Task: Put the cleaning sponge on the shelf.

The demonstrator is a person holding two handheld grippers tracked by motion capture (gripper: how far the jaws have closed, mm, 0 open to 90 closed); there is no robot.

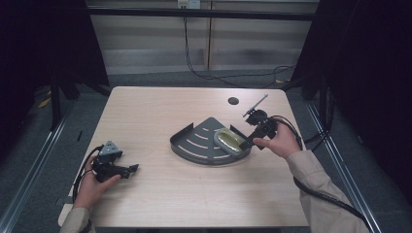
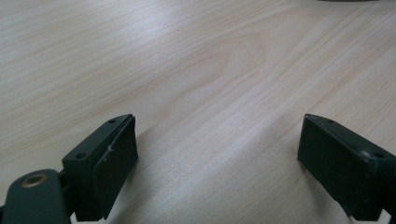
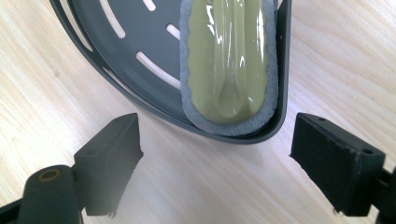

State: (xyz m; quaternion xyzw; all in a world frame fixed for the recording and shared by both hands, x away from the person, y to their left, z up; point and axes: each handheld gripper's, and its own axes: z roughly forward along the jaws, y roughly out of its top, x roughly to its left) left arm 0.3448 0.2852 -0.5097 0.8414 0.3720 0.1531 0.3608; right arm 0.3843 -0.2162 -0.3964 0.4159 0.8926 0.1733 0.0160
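Observation:
A dark grey fan-shaped tray [image 1: 194,143] with slots lies at the table's middle. In its right corner rests a yellow-green sponge [image 1: 229,140] with a grey rim, wrapped in clear film. My right gripper [image 1: 251,137] hovers just right of that corner, open and empty; the right gripper view has the sponge [image 3: 228,60] and the tray's rim [image 3: 280,93] just beyond its jaws [image 3: 215,158]. My left gripper [image 1: 132,169] rests low at the table's left front, far from the tray, open over bare wood [image 2: 217,154].
A round cable hole [image 1: 233,101] sits in the pale wooden table [image 1: 145,111] near its far edge. Black cables [image 1: 228,80] run on the floor behind. Metal rails flank the table on both sides.

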